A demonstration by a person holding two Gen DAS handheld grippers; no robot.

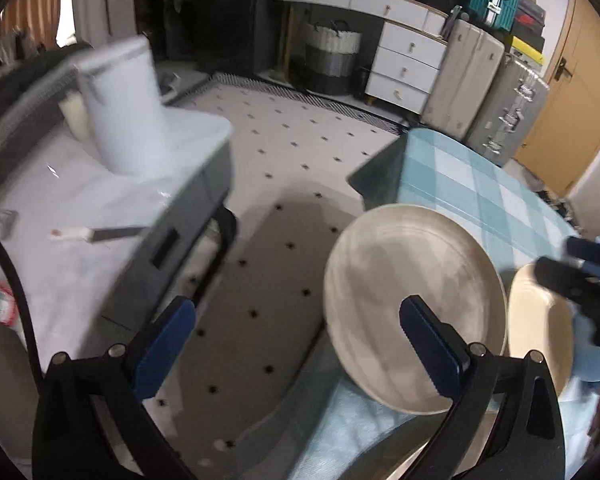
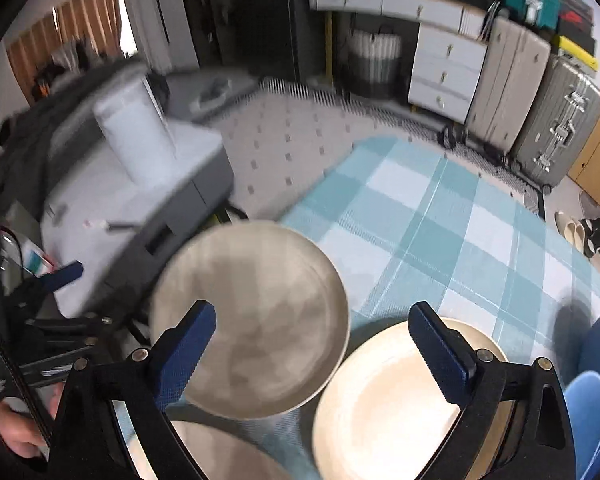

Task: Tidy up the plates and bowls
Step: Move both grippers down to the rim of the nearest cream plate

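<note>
A grey-beige plate (image 1: 404, 280) (image 2: 260, 312) lies at the near left corner of the teal checked tablecloth (image 2: 440, 216). A cream plate (image 2: 376, 396) (image 1: 536, 332) lies to its right, touching or just overlapping it. The rim of a third dish (image 2: 228, 456) shows at the bottom edge. My left gripper (image 1: 298, 344) hangs open over the table's left edge, its right pad above the grey-beige plate. My right gripper (image 2: 314, 354) is open above both plates, with nothing pinched. One of its fingers (image 1: 590, 249) shows in the left wrist view.
Left of the table stands a grey cabinet (image 1: 188, 216) with a white container (image 1: 120, 108) on it. A dotted rug (image 1: 284, 152) covers the floor. White drawers (image 1: 408, 68), a basket (image 1: 332, 56) and suitcases (image 1: 500, 108) line the back. Blue rounded things (image 2: 588, 408) lie at the right.
</note>
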